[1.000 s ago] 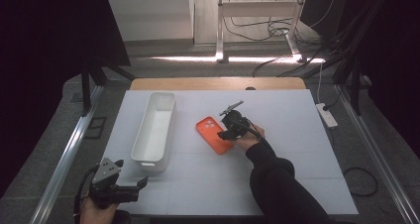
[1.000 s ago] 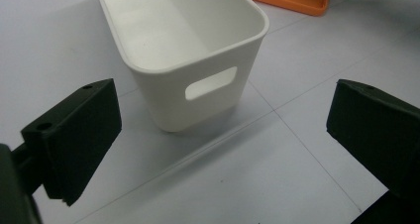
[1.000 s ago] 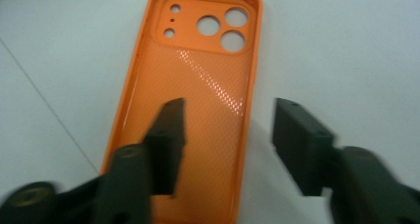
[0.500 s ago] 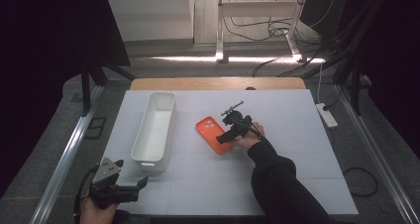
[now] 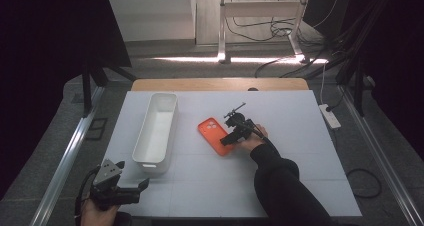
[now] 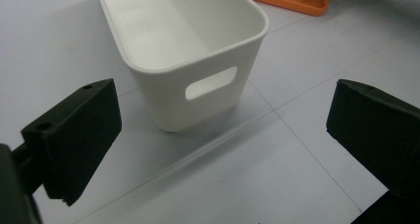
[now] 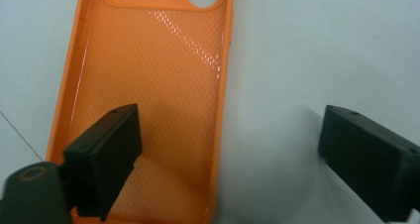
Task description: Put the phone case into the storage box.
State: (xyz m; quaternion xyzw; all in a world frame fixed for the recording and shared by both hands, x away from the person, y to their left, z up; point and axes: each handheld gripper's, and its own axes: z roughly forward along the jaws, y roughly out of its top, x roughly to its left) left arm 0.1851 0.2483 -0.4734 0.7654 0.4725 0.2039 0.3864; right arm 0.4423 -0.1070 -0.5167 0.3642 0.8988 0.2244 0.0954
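Right gripper [image 5: 231,137]: jaws apart, just been narrowing; one over phone case [image 7: 148,85], one outside its long edge.
Case: flat, hollow up, right of white bin [image 5: 156,131].
Left gripper [image 5: 131,192]: apart, idle before bin.
Advice: pinch wall squarely, then lift.

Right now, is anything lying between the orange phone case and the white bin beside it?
Nothing visible. In the high view only bare white table separates the orange phone case from the white bin. The right tongs stand open over the case's edge, one jaw inside it.
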